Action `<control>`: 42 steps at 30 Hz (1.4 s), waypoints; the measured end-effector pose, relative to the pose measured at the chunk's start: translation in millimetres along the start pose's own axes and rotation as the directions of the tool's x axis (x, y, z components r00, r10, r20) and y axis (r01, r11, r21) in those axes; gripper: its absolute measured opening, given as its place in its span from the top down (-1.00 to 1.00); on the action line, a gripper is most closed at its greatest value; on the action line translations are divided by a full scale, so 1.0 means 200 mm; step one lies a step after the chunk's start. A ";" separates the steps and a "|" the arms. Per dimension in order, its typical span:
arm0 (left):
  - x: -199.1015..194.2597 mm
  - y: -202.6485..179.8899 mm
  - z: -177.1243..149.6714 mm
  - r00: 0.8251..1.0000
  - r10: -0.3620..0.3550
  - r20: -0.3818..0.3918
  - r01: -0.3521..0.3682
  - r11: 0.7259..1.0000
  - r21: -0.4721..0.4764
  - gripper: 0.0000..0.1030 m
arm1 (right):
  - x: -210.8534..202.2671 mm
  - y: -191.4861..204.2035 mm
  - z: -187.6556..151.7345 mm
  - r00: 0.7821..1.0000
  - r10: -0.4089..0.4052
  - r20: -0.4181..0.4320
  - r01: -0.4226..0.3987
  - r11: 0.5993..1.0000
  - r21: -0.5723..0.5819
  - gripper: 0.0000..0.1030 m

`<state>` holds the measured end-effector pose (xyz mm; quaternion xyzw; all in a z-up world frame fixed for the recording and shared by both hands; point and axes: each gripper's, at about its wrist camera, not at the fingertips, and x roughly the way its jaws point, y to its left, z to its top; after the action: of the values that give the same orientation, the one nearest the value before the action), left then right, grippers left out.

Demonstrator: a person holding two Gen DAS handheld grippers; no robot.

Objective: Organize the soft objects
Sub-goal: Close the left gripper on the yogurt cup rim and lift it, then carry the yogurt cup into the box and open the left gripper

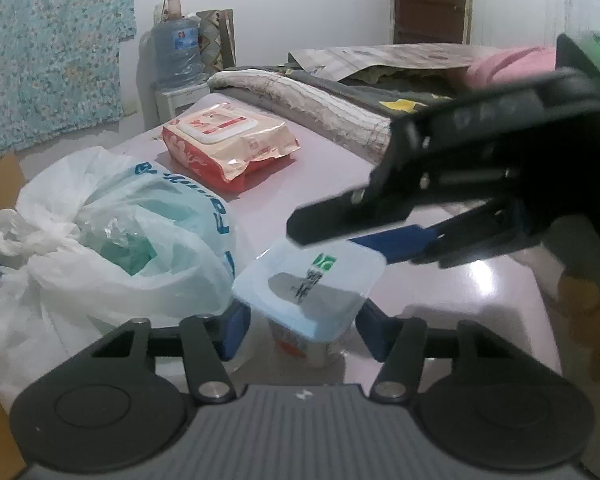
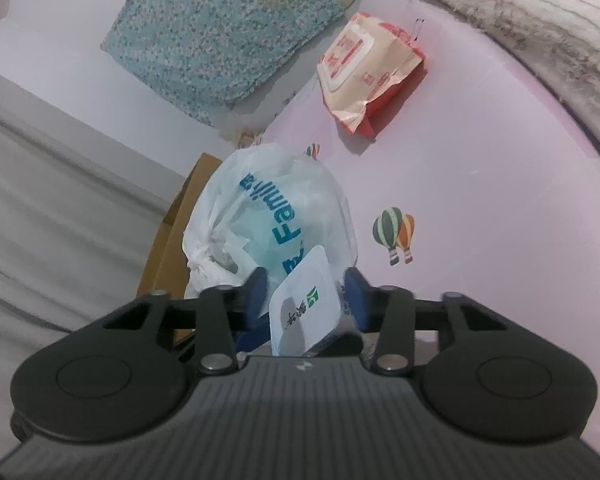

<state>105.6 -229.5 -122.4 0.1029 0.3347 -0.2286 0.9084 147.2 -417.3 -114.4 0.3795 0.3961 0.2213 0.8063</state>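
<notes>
**Tissue pack between both grippers**

Pink table point(image 2: 500, 184) filled the frame; white plastic bag point(image 1: 112, 248) sat left, wipes pack point(image 1: 228, 144) above centre. Left gripper point(image 1: 300, 328) straddled the small tissue pack point(image 1: 312, 284), contact unclear. Right gripper point(image 2: 306, 300) pinched its upper edge.

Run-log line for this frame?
right hand-held gripper: pinching tissue pack | left hand-held gripper: straddles it, grip unclear | plastic bag, wipes pack: on table
</notes>
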 end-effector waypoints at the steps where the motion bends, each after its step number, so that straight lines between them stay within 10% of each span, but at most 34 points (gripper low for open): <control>1: 0.00 0.00 0.00 1.000 0.003 -0.002 -0.003 1.000 -0.012 -0.06 | 0.01 0.01 0.00 1.000 -0.011 -0.010 0.011 1.000 -0.006 0.36; 26: -0.53 0.09 0.05 0.992 -0.017 0.128 0.038 0.985 -0.167 -0.01 | -0.31 0.47 -0.16 0.997 0.053 0.054 -0.046 0.991 -0.126 0.49; 42: -1.09 0.67 -0.01 0.950 0.262 0.172 -0.187 0.914 -0.360 -0.01 | 0.11 1.25 -0.24 0.957 0.255 -0.138 -0.285 0.916 -0.282 0.48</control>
<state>23.0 -37.2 23.6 -0.0426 0.2540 -0.0710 0.9636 107.5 -228.3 53.9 0.2928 0.3411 0.4065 0.7954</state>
